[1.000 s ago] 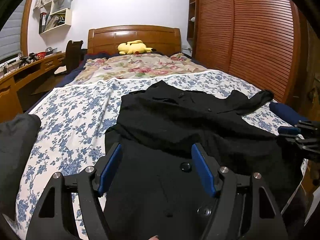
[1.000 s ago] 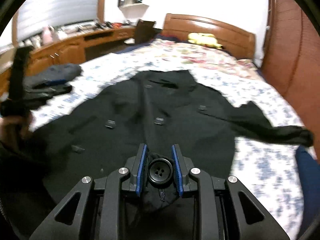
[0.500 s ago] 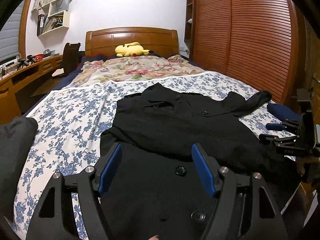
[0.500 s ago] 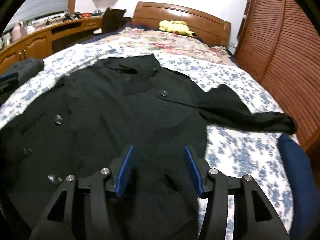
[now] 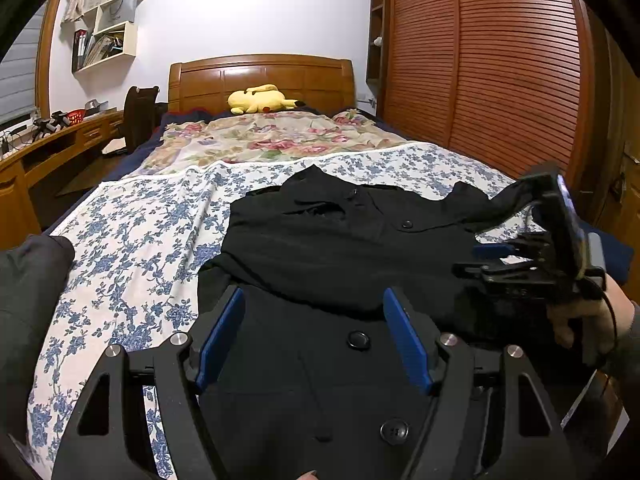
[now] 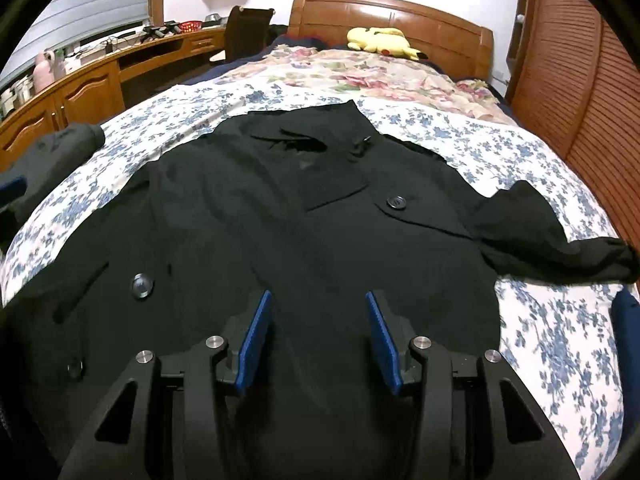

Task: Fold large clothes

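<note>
The black coat lay spread across the bed, filling the middle of the frame. Both the left gripper and right gripper hovered with jaws wide, empty. Heavy, limp cloth, I'd judge; best gripped at the outstretched sleeve or hem.

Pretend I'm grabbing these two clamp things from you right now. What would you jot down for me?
Left gripper: open, holding nothing, above the black coat's lower front.
Right gripper: open, holding nothing, also over the coat.
The coat lies front up on the floral bedsheet, collar toward the headboard. Its left side is already folded in over the body; one sleeve lies stretched out to the right.
Left to do: fold that sleeve and side in, then fold the coat up along its length.
A second dark garment lies by the bed's left edge.
</note>
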`<state>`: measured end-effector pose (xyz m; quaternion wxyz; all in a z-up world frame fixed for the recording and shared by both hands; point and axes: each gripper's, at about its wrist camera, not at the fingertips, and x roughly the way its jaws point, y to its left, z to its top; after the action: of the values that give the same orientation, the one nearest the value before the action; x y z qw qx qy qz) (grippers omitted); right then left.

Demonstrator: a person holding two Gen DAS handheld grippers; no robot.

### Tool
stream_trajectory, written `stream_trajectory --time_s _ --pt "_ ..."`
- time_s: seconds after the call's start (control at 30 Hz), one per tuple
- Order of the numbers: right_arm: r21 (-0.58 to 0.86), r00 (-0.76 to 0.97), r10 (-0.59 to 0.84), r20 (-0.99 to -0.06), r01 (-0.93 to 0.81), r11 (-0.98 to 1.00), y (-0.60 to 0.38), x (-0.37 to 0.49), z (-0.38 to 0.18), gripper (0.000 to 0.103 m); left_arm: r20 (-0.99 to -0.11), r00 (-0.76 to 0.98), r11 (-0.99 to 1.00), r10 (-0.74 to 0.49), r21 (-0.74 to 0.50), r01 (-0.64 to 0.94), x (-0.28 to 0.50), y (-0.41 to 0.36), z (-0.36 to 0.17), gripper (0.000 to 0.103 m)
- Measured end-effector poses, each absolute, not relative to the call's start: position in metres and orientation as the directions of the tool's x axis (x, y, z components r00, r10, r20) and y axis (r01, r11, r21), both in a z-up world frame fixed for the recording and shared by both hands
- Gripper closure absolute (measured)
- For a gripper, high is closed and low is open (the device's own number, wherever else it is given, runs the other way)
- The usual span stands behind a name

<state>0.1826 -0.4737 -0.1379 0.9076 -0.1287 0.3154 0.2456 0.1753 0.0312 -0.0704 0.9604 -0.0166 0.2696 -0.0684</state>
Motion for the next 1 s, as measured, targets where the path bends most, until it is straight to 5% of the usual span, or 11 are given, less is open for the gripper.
stream_trajectory --time_s 0.3,0.53,0.77,1.0 --pt "-0.053 0.527 0.383 -0.758 -0.636 0.77 -0.439 0.183 -0.187 0.053 -0.508 0.85 0.99 -0.142 -0.07 0.124 0.173 0.034 -0.069 0.03" --pt "-0.015 0.521 0.411 -0.748 -0.632 0.774 -0.447 0.186 -0.193 0.053 -0.495 0.857 0.99 -0.141 -0.073 0.121 0.171 0.037 -0.065 0.03" --pt "0.007 0.53 0.428 -0.732 -0.622 0.783 -0.449 0.183 -0.191 0.038 -0.483 0.86 0.986 -0.167 -0.086 0.143 0.17 0.036 -0.063 0.03" --pt "0.009 0.595 0.431 -0.678 -0.58 0.815 -0.455 0.168 -0.198 0.035 -0.48 0.854 0.98 -0.199 -0.114 0.164 0.172 0.034 -0.064 0.03"
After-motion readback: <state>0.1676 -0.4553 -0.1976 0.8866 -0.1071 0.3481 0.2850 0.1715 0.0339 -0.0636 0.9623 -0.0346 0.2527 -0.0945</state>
